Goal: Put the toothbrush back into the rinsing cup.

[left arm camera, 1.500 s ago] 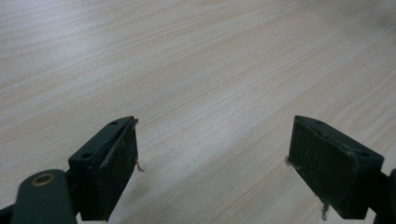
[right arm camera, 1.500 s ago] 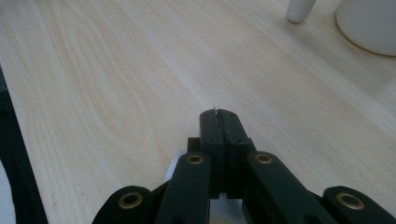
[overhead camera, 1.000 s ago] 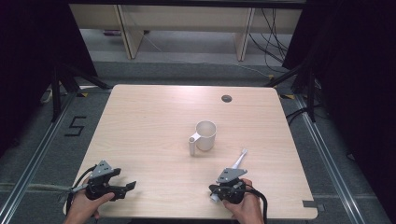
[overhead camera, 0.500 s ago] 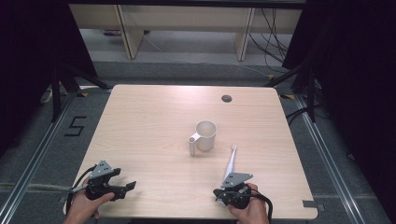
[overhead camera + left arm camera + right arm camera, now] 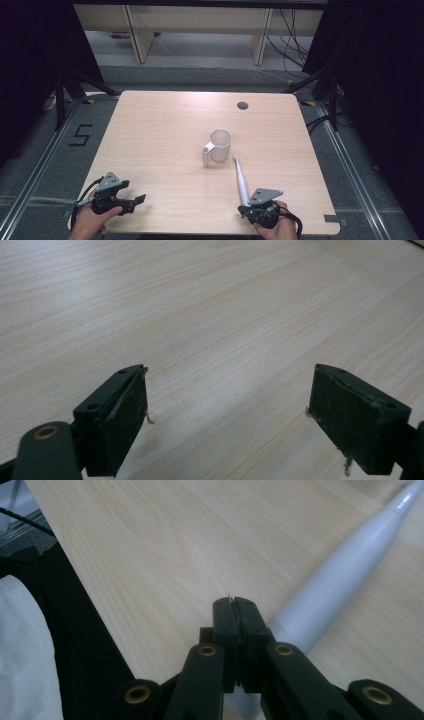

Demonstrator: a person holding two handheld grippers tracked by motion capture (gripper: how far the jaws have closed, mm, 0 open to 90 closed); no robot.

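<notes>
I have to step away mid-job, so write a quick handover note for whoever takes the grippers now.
Left gripper: jaws open, empty, over bare table at the near left.
Right gripper: jaws shut, nothing between them; the white toothbrush lies on the table beside it, not gripped.
Mug: upright mid-table, handle toward the person; the brush's tip points at it.
Done: nothing in the mug.
Left, probably: grip the toothbrush and stand it in the mug.

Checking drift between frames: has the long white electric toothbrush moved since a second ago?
Yes. The long white electric toothbrush has swung: its tip now points toward the white mug, with its base by the right gripper.
</notes>
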